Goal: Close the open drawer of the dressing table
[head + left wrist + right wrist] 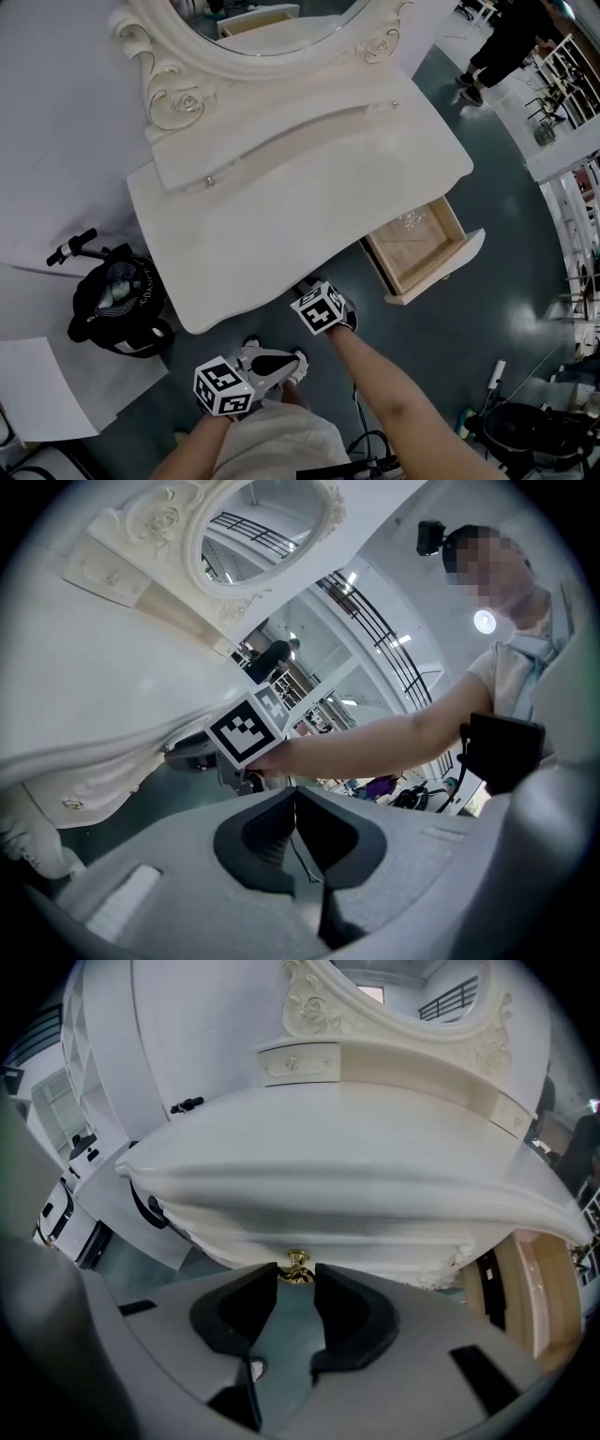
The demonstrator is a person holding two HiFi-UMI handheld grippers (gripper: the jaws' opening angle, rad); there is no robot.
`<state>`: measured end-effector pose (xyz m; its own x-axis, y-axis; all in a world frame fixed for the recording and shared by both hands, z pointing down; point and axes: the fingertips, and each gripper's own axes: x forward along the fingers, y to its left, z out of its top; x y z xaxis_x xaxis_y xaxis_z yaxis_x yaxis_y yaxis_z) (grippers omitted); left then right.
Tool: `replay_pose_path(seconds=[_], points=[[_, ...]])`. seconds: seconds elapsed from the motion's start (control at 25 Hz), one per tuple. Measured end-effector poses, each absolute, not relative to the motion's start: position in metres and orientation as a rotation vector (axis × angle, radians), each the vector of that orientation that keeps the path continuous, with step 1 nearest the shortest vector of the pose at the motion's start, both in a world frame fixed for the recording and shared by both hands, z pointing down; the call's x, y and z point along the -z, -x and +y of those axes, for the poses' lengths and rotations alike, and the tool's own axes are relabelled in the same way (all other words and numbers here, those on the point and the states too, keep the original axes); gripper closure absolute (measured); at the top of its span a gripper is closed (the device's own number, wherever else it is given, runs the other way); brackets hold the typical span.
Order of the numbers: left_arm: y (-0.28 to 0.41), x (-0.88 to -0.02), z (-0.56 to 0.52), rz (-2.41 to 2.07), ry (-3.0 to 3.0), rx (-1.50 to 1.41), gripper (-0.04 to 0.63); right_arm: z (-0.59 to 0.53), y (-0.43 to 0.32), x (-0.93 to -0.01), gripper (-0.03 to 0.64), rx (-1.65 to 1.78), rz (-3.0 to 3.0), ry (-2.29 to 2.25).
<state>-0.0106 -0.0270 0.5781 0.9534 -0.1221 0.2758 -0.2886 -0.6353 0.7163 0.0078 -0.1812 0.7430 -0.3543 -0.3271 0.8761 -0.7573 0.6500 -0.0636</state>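
Note:
The white dressing table (281, 234) with an oval mirror stands in front of me. Its right-hand drawer (424, 253) is pulled out, showing a light wood inside; in the right gripper view that drawer (527, 1288) shows at the far right. My right gripper (309, 289) is at the table's front edge, under the top. Its jaws (296, 1283) stand apart, and a small gold knob (298, 1266) of the middle front sits at their tips. My left gripper (298, 362) hangs back near my body, shut on nothing (294, 792).
A black bag (117, 300) stands on the floor at the table's left, beside a white sheet (47, 384). A person (502, 47) stands at the far right. White racks (577, 197) and dark gear (525, 431) line the right side.

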Motion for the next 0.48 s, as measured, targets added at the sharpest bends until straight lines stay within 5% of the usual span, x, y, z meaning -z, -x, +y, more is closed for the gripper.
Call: replay_pose_path(seconds=[0.48], points=[[0.0211,-0.5814,-0.0332,-0.316,-2.251,-0.240,0.586,-0.1872,-0.0022,-0.7484,0.483,-0.564,-1.897,-0.846]])
